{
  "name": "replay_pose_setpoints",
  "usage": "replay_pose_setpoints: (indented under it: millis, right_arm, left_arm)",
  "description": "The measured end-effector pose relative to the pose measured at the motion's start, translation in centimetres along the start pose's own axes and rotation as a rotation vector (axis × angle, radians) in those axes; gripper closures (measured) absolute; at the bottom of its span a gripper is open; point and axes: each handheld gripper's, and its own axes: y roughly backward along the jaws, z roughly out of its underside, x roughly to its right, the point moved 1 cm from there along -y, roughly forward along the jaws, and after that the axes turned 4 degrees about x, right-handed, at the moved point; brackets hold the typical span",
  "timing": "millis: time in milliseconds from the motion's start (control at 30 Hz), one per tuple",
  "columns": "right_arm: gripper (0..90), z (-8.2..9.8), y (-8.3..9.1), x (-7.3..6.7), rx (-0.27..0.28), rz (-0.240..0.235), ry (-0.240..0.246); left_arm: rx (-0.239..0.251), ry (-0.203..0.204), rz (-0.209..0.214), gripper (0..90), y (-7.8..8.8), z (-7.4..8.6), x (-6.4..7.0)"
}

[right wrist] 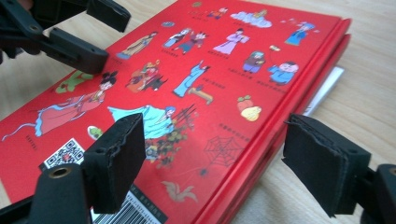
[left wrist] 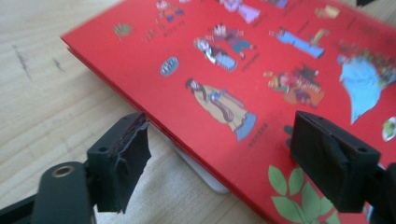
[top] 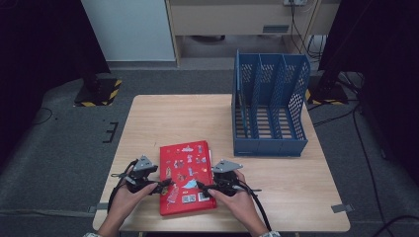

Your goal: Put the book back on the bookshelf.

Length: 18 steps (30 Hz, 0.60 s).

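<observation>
The red book [top: 186, 177] lies flat near the table's [top: 296, 197] front edge; the left gripper [left wrist: 219, 154] straddles its left edge, jaws spread, one under that edge, one over the cover, not pinching; the right gripper [right wrist: 215, 161] stands spread across the right edge, pads clear.

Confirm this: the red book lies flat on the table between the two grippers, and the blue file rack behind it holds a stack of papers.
Not quite. The red book does lie flat between the left gripper and right gripper, but the high view shows the blue file rack with its compartments empty, no papers.
</observation>
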Motion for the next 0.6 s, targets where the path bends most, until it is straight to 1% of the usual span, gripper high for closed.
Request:
replay_pose_setpoints:
  millis: [100, 133, 167, 200, 300, 433, 500, 600]
  right_arm:
    - [19.9, 0.09, -0.07, 0.01, -0.006, -0.008, -0.013]
    - [19.5, 0.11, -0.11, 0.01, -0.009, -0.010, -0.014]
    - [19.3, 0.13, -0.14, -0.02, -0.013, -0.011, -0.012]
    - [19.1, 0.14, -0.16, -0.04, -0.016, -0.014, -0.013]
    - [19.0, 0.19, -0.24, -0.09, -0.024, -0.015, -0.019]
    - [18.7, 0.24, -0.25, 0.02, -0.026, -0.009, -0.024]
    - [18.2, 0.34, -0.27, 0.15, -0.028, -0.004, -0.021]
    - [17.5, 0.65, -0.26, 0.36, -0.033, 0.002, -0.037]
  left_arm:
    - [-0.006, 0.021, 0.021, 15.8, -0.21, -0.01, -0.06]
    - [-0.007, 0.037, 0.038, 15.6, -0.30, 0.05, -0.06]
    - [-0.010, 0.043, 0.055, 15.7, -0.38, 0.07, -0.04]
    - [-0.012, 0.045, 0.060, 15.7, -0.43, 0.06, 0.01]
    - [-0.023, 0.036, 0.062, 13.2, -0.54, -0.09, 0.10]
    - [-0.020, 0.005, 0.051, 14.5, -0.59, -0.35, 0.18]
    - [-0.014, 0.007, 0.053, 14.8, -0.65, -0.38, 0.13]
    - [-0.007, 0.004, 0.060, 15.6, -0.83, -0.46, 0.12]
